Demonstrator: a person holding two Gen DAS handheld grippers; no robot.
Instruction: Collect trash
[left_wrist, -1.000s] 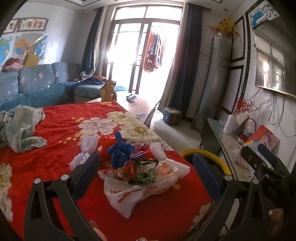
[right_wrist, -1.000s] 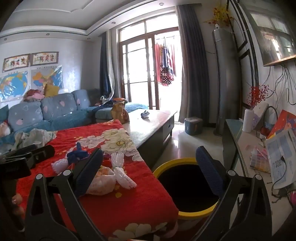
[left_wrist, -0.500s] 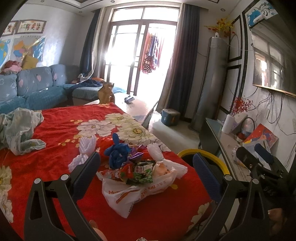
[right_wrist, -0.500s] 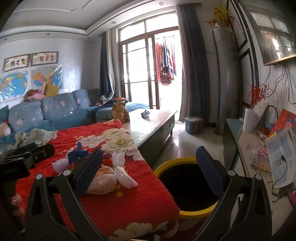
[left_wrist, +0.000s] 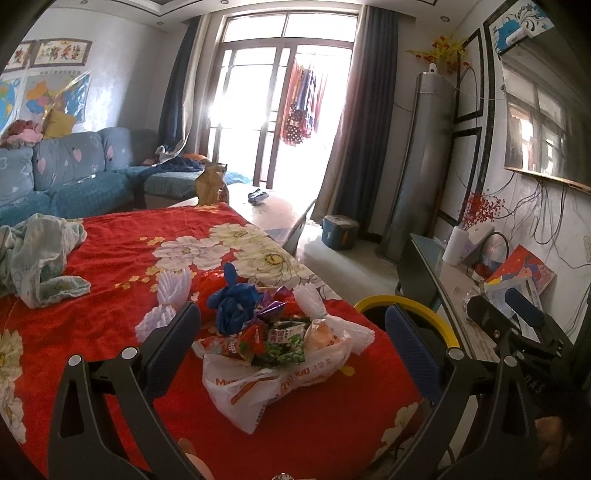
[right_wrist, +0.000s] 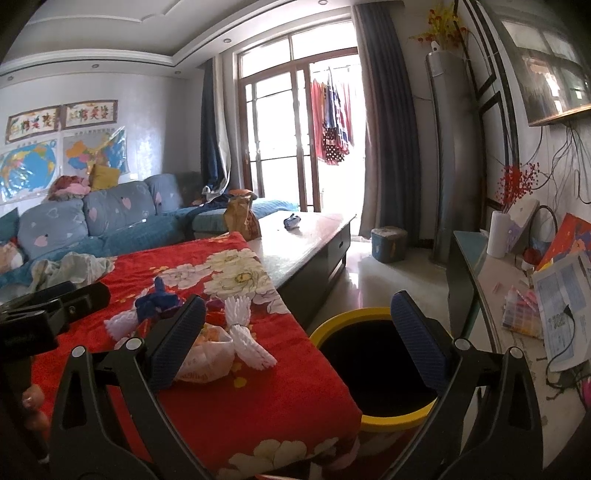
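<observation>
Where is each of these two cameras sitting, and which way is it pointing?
Left wrist: rides the open left gripper, above the red floral cloth, facing the white plastic bag of wrappers; the right gripper shows at right.
Right wrist: rides the open right gripper, further right, facing the yellow-rimmed bin; the left gripper and fingertips show at left.
Shared: bag, bin, cloth, balcony door.
</observation>
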